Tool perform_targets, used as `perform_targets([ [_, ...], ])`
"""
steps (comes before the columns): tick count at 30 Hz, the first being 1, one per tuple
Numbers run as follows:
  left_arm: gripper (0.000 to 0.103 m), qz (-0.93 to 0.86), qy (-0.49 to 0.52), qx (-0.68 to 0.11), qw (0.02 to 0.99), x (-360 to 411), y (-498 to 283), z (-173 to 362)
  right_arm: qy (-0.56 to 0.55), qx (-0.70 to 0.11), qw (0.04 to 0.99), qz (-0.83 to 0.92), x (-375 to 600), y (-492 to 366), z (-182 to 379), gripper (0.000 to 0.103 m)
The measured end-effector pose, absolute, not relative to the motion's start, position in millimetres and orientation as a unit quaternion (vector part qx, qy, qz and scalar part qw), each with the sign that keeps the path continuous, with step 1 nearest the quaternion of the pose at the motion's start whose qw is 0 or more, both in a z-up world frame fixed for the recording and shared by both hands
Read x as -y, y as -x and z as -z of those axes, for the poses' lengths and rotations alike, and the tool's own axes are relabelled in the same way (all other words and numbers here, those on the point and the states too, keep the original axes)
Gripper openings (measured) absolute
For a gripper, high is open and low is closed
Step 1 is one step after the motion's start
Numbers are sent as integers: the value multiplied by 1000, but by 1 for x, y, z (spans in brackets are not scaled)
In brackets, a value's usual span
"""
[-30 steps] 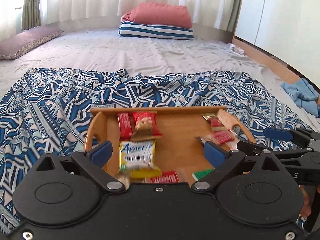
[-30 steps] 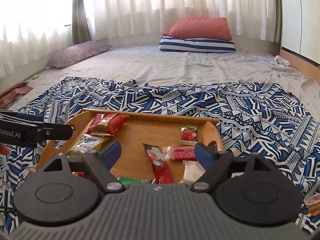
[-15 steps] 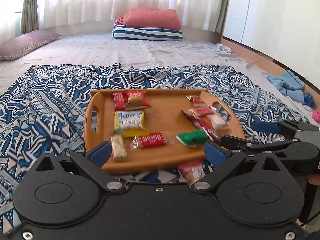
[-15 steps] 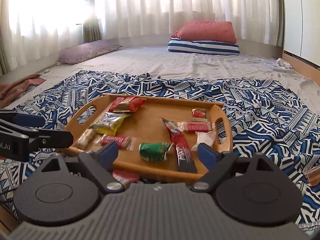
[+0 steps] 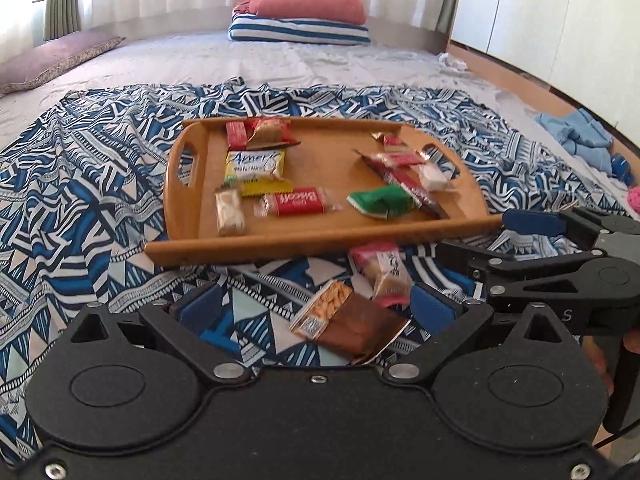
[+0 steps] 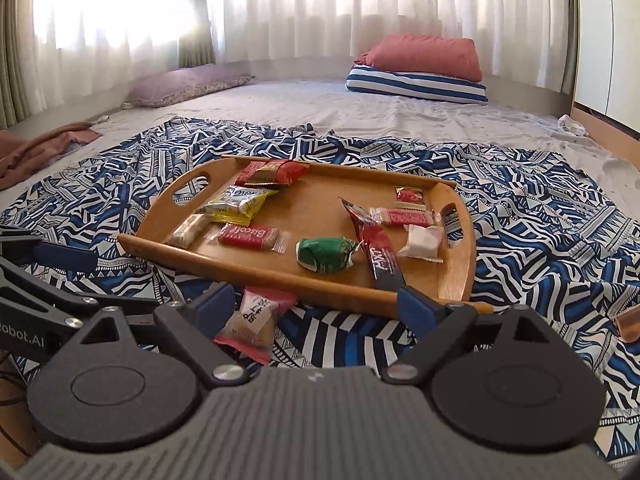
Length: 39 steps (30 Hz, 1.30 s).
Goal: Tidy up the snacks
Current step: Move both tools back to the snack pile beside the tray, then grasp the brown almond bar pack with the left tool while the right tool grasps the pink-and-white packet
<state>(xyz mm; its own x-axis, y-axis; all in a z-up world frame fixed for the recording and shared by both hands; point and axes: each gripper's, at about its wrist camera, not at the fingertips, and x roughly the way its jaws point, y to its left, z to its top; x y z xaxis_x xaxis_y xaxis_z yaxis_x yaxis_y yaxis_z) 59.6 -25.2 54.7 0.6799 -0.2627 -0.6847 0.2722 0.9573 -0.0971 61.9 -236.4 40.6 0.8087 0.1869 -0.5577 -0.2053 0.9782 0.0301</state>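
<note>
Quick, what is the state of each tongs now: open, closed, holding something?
Left tongs: open, holding nothing.
Right tongs: open, holding nothing.

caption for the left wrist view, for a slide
Open left gripper above a brown snack packet on the patterned blanket, wooden tray of snacks ahead.

snacks [image 5: 294, 202] on tray [image 5: 320, 242], tray on blanket [image 5: 80, 208], two packets [image 5: 382, 272] before it

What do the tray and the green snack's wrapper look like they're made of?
Tray: likely wood or bamboo with a smooth satin finish; warm honey tone, rounded cut-out handles. Green snack: probably thin plastic or foil film; it looks crinkled and glossy, with twisted ends.
</note>
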Motion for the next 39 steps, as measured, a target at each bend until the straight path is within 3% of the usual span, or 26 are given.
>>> perform_targets([
  [12,100,142,-8,-400,906,34,-65,-33,15,-301,949,-95,246,-60,-33,95],
  [20,93,148,1,-410,900,44,-72,-22,12,-311,947,-81,258,-63,-26,95],
  [25,82,146,-1,-418,897,53,-75,-14,11,-314,946,-76,265,-63,-24,95],
  [29,79,144,4,-417,897,57,-77,-10,15,-316,946,-73,268,-62,-23,95],
  [33,62,140,10,-410,901,55,-79,-12,12,-320,945,-74,269,-63,-21,95],
  [39,55,141,20,-405,903,49,-78,-15,9,-327,942,-77,266,-64,-16,95],
])
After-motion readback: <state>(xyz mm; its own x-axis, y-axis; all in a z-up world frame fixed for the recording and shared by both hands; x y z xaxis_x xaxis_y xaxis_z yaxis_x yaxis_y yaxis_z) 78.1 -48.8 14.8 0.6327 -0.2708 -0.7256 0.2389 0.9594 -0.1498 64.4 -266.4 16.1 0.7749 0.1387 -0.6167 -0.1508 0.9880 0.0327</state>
